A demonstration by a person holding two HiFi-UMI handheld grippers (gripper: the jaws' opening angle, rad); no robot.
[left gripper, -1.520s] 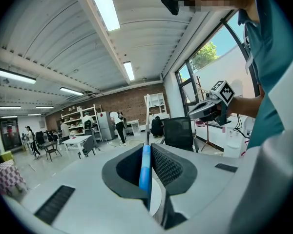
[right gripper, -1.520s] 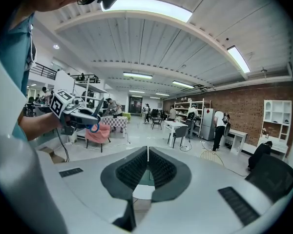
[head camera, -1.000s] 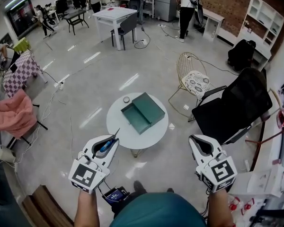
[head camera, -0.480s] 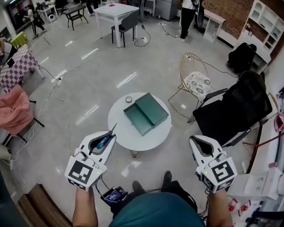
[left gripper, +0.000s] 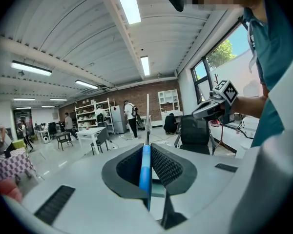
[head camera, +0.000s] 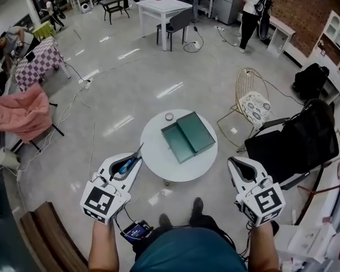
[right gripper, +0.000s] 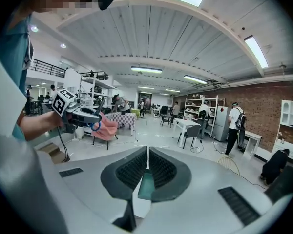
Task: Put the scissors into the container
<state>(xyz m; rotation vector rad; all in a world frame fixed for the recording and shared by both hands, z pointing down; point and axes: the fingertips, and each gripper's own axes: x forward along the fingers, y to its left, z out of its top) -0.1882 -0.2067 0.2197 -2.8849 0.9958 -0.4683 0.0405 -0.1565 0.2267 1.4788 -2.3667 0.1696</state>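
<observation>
In the head view my left gripper [head camera: 135, 154] is shut on the scissors [head camera: 127, 164]. Their blue handle lies between the jaws and the thin blade sticks out ahead toward the table. The left gripper view shows the blue handle [left gripper: 145, 165] pinched between the ribbed pads, with the blade [left gripper: 147, 112] pointing up past them. The container [head camera: 188, 136] is an open dark green box on the round white table [head camera: 158, 152], ahead of both grippers. My right gripper [head camera: 234, 163] hovers off the table's right side. Its jaws [right gripper: 147, 156] are shut with nothing between them.
A small round object [head camera: 169, 117] sits on the table behind the box. A black office chair [head camera: 297, 143] and a wire chair [head camera: 252, 98] stand to the right. A pink-draped chair [head camera: 25, 113] and floor cables lie to the left. People stand far back.
The head view has shifted and the table now sits slightly further right between the grippers. Both grippers keep their pose, and the scissors stay held in the left one.
</observation>
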